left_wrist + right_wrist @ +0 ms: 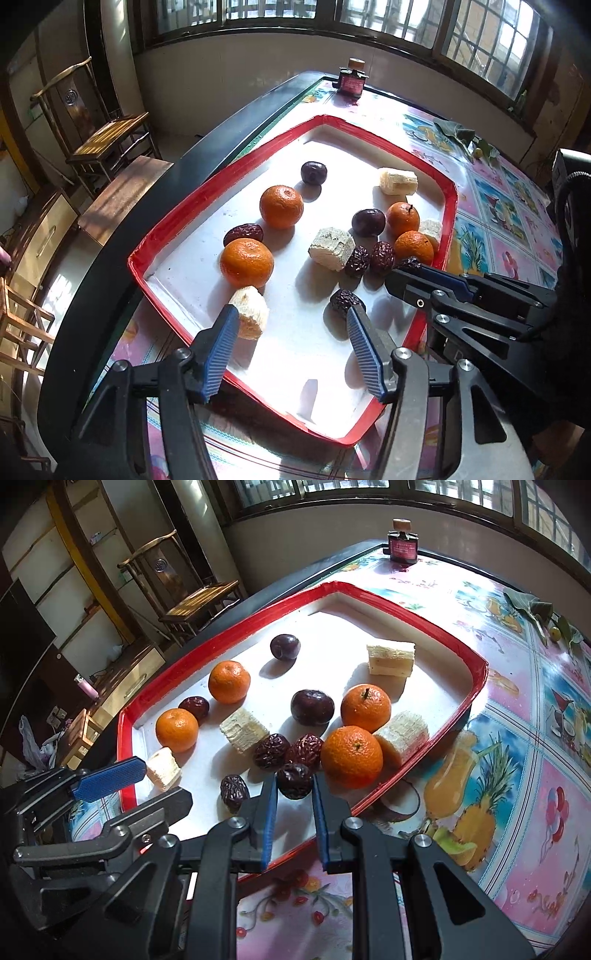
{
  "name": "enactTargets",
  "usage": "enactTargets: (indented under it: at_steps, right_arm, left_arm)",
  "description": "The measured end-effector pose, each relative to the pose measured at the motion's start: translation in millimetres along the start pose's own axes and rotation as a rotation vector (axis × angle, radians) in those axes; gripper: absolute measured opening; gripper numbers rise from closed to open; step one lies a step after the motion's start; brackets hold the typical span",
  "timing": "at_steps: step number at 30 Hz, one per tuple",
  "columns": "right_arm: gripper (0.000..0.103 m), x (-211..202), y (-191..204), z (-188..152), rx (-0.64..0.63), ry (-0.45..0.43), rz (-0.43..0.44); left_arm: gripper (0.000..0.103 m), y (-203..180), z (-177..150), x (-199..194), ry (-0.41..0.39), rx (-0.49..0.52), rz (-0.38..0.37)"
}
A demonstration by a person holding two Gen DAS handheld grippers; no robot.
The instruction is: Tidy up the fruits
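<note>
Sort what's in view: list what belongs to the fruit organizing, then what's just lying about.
Job: red-rimmed tray; oranges; plums; dried dates; pale cut chunks; date in the right gripper; left gripper, open.

Lying about: small bottle; wooden chair; leaves.

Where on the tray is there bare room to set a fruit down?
Free: the tray's far corner beyond the plum, and the near end under the left claw. Crowded: the right rim around the dates and oranges.

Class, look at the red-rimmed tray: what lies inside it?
Inside the tray: four mandarins, two dark plums, pale cut chunks and wrinkled red dates. The right gripper grips one date, hiding its sides.
</note>
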State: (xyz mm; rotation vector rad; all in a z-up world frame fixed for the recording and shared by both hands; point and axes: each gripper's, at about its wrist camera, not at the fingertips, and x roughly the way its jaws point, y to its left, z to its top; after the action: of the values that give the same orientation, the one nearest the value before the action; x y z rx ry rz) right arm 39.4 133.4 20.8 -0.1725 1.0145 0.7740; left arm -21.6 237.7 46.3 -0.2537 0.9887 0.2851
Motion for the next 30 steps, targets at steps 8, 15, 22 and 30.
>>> enactTargets:
  at_steps: [8, 15, 22, 30]
  right_arm:
    - [0.022, -6, -3, -1, 0.014, -0.005, 0.002]
    - [0.038, -33, -4, -11, 0.024, -0.046, 0.001]
    - [0.046, -54, -10, -33, 0.050, -0.055, -0.014]
    - [0.059, -69, 0, -62, 0.033, -0.040, -0.060]
  left_arm:
    - [0.075, 3, 0, 2, -0.016, -0.007, 0.017]
    - [0.078, -3, -6, -22, -0.087, 0.013, 0.035]
    - [0.078, -11, -14, -31, -0.114, 0.014, 0.053]
    - [0.078, -14, -33, -41, -0.134, 0.002, 0.081]
